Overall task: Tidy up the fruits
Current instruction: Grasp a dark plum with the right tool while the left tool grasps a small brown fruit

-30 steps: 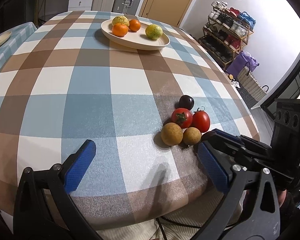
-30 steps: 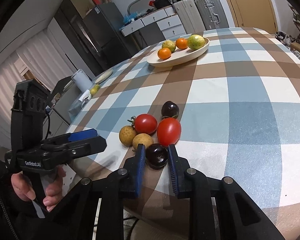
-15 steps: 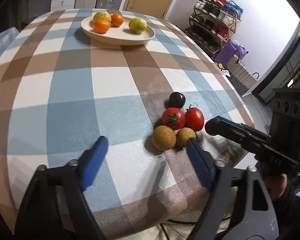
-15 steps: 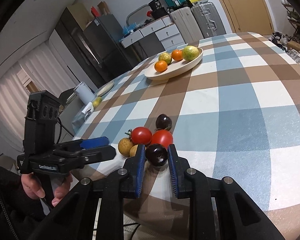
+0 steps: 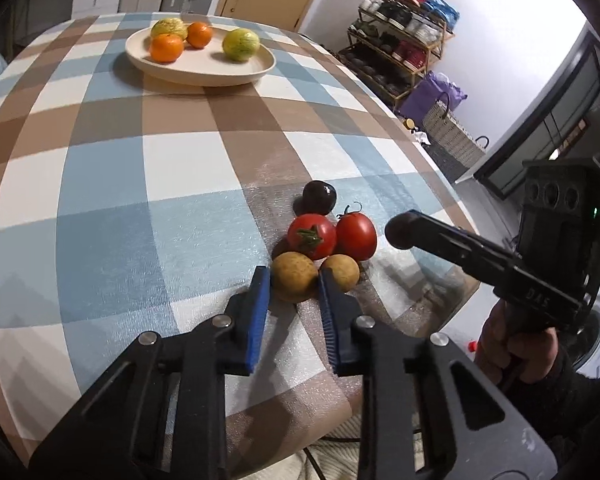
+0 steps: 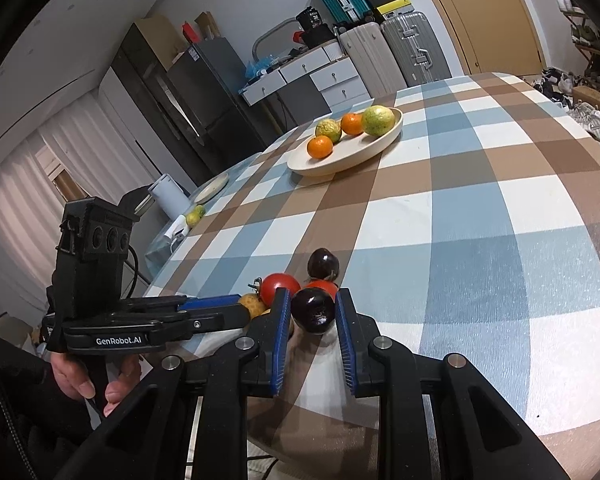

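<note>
Ahead of the left gripper, the way is crowded at once: its pads sit on a tan longan, a second longan touches the right pad's outer side, and two red tomatoes and a dark plum stand just beyond. To its right, the right gripper, carrying another dark plum, hangs above the table edge, near the cluster. To the left and beyond the cluster, bare checked tablecloth runs open as far as the cream plate, where oranges and green citrus fruits fill the far part and leave its near side free.
</note>
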`<state>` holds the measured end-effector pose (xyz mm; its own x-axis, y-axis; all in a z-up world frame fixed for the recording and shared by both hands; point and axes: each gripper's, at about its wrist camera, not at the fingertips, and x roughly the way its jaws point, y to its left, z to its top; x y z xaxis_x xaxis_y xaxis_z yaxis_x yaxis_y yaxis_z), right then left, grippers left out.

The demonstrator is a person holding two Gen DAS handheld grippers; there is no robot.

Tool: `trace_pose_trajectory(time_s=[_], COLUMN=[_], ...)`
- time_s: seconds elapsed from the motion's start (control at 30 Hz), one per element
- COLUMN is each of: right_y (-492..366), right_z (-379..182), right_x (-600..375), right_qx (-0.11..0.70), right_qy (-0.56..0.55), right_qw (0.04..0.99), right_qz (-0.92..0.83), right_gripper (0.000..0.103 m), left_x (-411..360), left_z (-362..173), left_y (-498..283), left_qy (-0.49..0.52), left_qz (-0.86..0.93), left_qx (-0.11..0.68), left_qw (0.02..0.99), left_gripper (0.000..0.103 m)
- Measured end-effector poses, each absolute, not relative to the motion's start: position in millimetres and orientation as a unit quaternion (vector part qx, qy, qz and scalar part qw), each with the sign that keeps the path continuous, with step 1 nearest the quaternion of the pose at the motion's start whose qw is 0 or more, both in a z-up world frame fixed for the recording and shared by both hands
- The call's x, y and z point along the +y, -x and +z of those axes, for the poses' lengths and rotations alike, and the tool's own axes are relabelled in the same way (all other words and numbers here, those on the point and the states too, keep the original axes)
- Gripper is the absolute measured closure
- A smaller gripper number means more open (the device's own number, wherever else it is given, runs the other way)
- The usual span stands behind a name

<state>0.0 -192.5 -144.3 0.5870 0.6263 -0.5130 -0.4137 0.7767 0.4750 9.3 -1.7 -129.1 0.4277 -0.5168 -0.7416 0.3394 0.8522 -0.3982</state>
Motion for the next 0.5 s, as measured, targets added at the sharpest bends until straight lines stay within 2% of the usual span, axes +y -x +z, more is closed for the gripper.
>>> trace_pose_trajectory(time_s=[0.5], right_y=[-26], right_z=[-135], right_x=[-195], right_qx=[0.334], right_qy=[-0.172], right_qw=[0.875], right_qz=[0.306], right_gripper=[0.08], left_x=[34], left_z=[-106], left_y=[-24], left_qy=[0.13], left_qz=[-0.234], left_qx=[0.439], left_qw=[0.858], left_gripper=[0.082])
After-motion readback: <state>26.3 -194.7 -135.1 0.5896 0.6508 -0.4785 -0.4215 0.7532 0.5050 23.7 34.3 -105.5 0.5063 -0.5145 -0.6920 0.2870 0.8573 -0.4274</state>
